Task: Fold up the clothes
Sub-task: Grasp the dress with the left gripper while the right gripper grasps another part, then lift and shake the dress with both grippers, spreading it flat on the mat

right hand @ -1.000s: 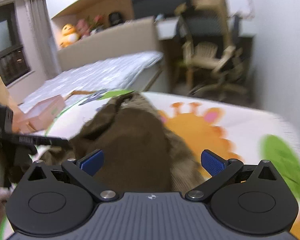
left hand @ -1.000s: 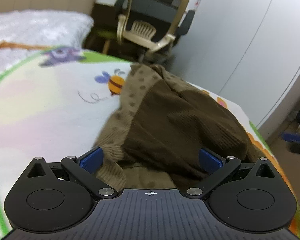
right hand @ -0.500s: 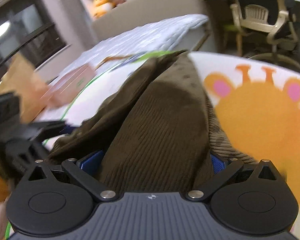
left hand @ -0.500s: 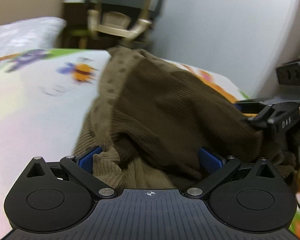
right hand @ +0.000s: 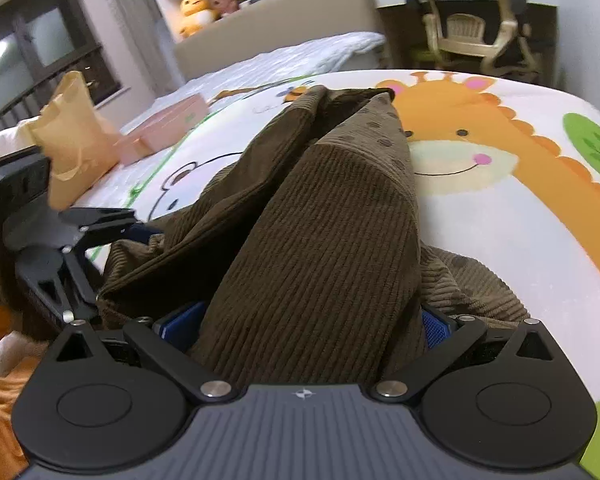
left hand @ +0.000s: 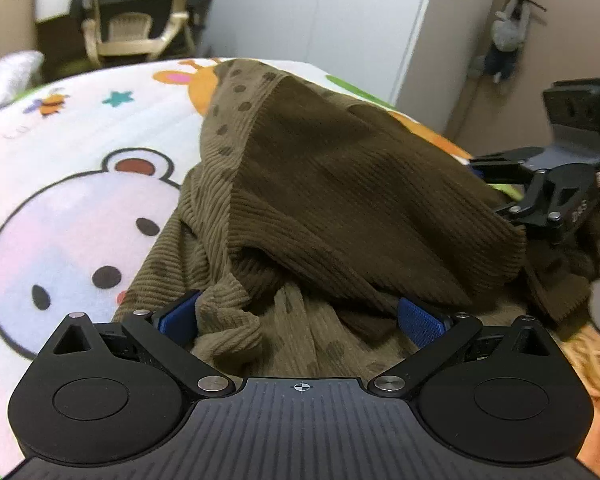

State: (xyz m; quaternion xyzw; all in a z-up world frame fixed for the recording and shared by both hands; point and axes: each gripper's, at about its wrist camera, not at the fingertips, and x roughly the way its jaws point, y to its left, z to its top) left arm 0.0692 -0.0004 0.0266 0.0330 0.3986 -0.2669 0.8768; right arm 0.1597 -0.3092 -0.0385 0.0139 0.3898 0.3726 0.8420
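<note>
Corduroy garment heaped on cartoon blanket, bunched toward 6 o'clock. Left gripper spread wide around rumpled hem, not yet pinched. Right gripper likewise wide, straddling thick fold; probably seeking corners to lift and spread flat.

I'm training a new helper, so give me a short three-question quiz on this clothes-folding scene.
1. True or false: the brown corduroy garment lies flat and neatly folded.
2. In the right wrist view, which printed animal lies just right of the garment? A giraffe, B elephant, C penguin.
3. Fill in: the jaws of the left gripper and the right gripper both stand ___, with cloth between them.
Key: 1 false, it is bunched up; 2 A; 3 open.
</note>
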